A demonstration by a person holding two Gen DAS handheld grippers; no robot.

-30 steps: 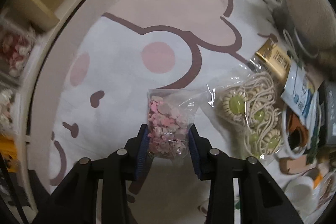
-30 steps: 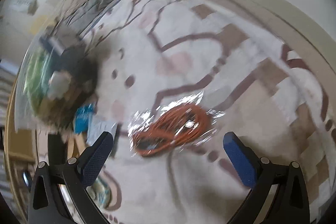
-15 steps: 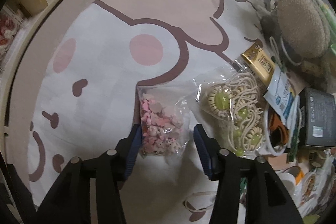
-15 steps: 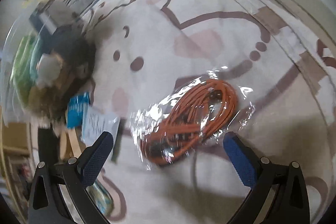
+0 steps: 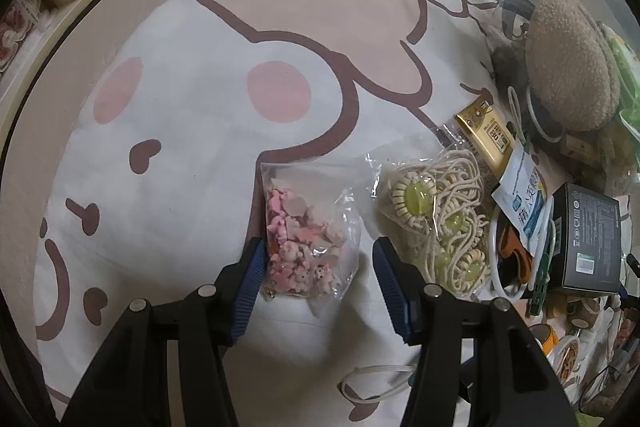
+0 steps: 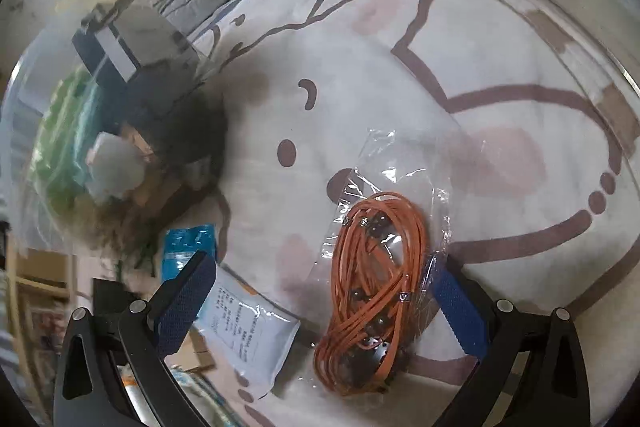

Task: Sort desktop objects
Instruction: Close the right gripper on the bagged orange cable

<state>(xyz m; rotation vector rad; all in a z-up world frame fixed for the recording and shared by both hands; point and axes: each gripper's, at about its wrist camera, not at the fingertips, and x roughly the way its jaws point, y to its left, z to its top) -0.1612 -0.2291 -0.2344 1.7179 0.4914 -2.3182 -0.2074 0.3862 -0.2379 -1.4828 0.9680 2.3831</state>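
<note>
In the left wrist view a clear bag of pink beads (image 5: 306, 241) lies on the cartoon-print cloth (image 5: 180, 155). My left gripper (image 5: 320, 263) is open, its blue pads either side of the bag's near end, apart from it. A bag of cream cords with green beads (image 5: 436, 215) lies just right of it. In the right wrist view a clear bag of orange cord (image 6: 376, 287) lies on the cloth between the wide-open fingers of my right gripper (image 6: 320, 291). The right pad (image 6: 456, 303) is at the bag's edge.
A clutter pile sits at the right in the left wrist view: gold packet (image 5: 486, 135), white-blue sachet (image 5: 524, 203), dark box (image 5: 592, 231), fuzzy brown plush (image 5: 568, 55). In the right wrist view a white sachet (image 6: 244, 331), a blue packet (image 6: 188, 243) and a blurred pile (image 6: 112, 147) lie left.
The left gripper opened and let go of the pink bead bag, which now lies on the cloth. The right gripper moved down and closer over the orange cord bag.
</note>
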